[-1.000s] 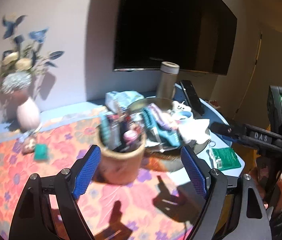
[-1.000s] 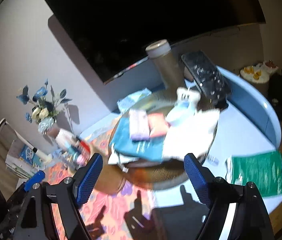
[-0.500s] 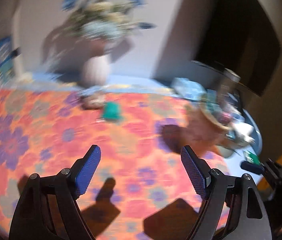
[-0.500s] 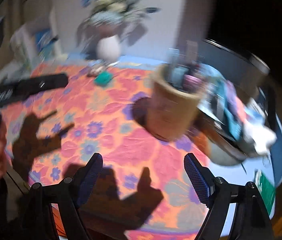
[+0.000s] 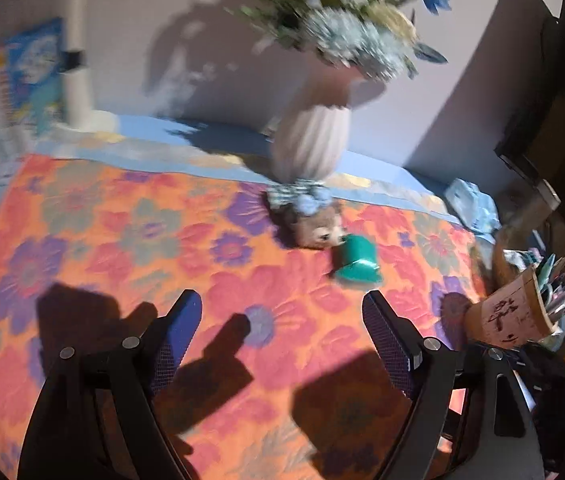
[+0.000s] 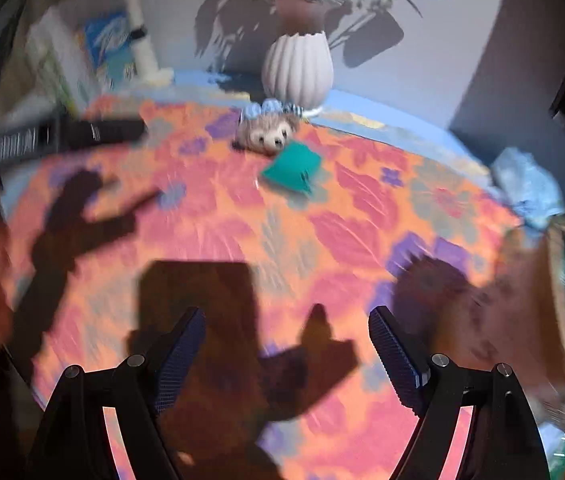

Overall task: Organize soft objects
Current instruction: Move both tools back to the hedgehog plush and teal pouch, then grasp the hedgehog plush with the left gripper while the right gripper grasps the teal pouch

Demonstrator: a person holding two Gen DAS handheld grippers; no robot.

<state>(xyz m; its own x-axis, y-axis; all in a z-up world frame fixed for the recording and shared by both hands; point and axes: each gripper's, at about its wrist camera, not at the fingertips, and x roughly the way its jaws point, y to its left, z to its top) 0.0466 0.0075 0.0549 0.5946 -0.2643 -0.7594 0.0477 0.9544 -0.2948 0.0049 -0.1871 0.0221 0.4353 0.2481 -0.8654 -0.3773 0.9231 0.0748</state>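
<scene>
Left tool (image 5: pixel 282 308): jaws apart, empty.
Right tool (image 6: pixel 286 328): jaws apart, empty.
Brown plush toy (image 5: pixel 316 230): touching teal fabric pouch (image 5: pixel 356 260).

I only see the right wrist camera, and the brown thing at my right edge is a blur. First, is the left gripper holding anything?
Observer: No. The left gripper has its jaws open with nothing between them, above the orange floral tablecloth.
Operator: And what stands at my far right?
Observer: A tan cylindrical wooden cup with dark characters painted on its side, packed with pens.
</scene>
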